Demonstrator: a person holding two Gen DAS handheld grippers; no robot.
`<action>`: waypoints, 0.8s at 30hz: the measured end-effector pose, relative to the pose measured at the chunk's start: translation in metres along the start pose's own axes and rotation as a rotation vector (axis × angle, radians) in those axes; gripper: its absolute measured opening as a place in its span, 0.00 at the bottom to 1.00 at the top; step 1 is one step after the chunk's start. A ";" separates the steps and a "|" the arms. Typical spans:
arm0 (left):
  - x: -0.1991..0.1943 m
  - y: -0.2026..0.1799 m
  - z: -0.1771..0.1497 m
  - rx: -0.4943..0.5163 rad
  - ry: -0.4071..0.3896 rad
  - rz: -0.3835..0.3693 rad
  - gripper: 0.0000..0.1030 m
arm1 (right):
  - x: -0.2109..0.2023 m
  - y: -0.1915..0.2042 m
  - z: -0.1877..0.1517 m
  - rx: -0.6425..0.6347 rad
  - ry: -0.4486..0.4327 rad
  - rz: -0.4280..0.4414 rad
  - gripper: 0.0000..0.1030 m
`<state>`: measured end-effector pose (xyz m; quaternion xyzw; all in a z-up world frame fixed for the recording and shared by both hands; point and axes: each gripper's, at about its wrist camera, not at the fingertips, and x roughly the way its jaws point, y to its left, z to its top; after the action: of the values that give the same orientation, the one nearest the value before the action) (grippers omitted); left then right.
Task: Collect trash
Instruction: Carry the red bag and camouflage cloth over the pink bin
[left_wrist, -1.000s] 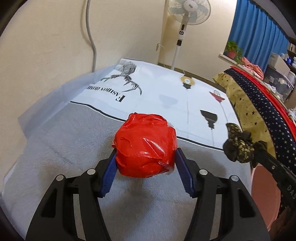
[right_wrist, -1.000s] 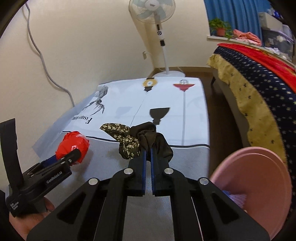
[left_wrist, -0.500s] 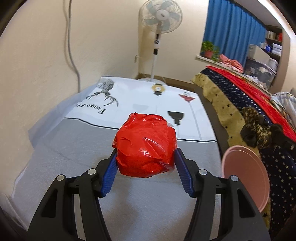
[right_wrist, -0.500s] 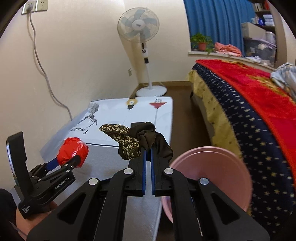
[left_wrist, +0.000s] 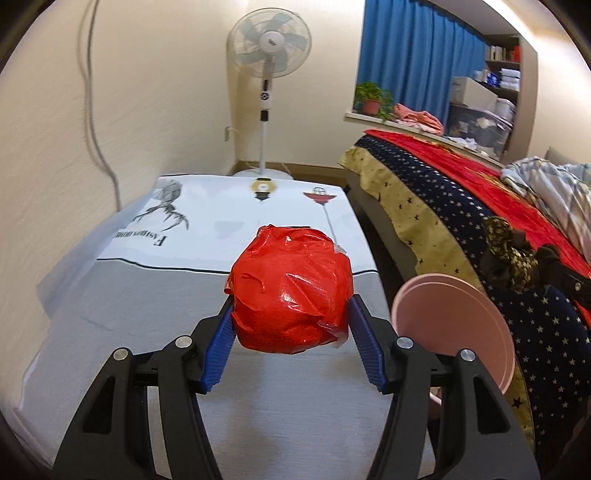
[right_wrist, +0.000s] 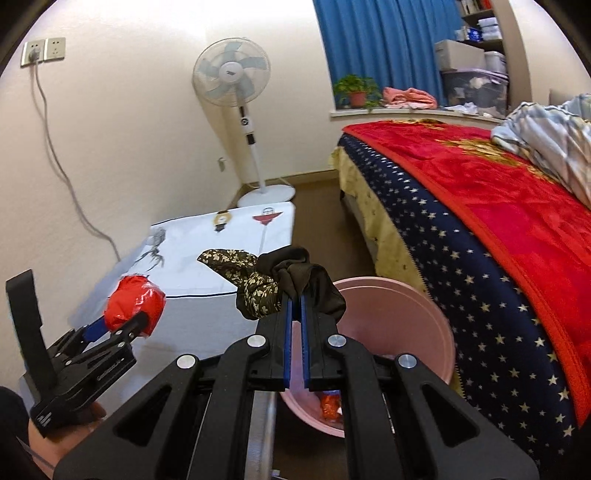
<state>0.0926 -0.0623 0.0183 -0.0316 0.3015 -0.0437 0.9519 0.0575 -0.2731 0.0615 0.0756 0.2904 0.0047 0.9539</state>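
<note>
My left gripper (left_wrist: 291, 314) is shut on a crumpled red plastic ball (left_wrist: 291, 291) and holds it above the low table; both show at the left of the right wrist view, the ball (right_wrist: 133, 308) in the left gripper (right_wrist: 122, 325). My right gripper (right_wrist: 295, 299) is shut on a dark floral and black cloth scrap (right_wrist: 273, 280) and holds it over the near rim of the pink bin (right_wrist: 417, 317). The cloth (left_wrist: 511, 258) hangs above the bin (left_wrist: 454, 325) in the left wrist view. Orange trash (right_wrist: 330, 404) lies inside the bin.
The low table (left_wrist: 110, 332) has a grey and white printed cover. A bed with a red and star-patterned blanket (right_wrist: 498, 229) stands right of the bin. A standing fan (left_wrist: 267, 48) is against the far wall. A cable (right_wrist: 62, 173) hangs from the wall socket.
Both grippers rose and swung right with their loads. The right gripper's cloth went from over the table to over the pink bin; the bin has come fully into view.
</note>
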 end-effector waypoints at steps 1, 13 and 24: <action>0.000 -0.003 -0.001 0.006 0.000 -0.010 0.57 | 0.001 -0.001 -0.001 -0.004 -0.003 -0.010 0.04; 0.013 -0.030 -0.005 0.054 0.003 -0.099 0.56 | 0.012 -0.016 -0.004 0.005 0.009 -0.080 0.04; 0.027 -0.070 -0.006 0.128 -0.005 -0.199 0.56 | 0.023 -0.043 0.000 0.072 0.013 -0.164 0.04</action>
<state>0.1062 -0.1350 0.0040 -0.0004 0.2911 -0.1572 0.9437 0.0753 -0.3148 0.0424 0.0859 0.3018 -0.0835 0.9458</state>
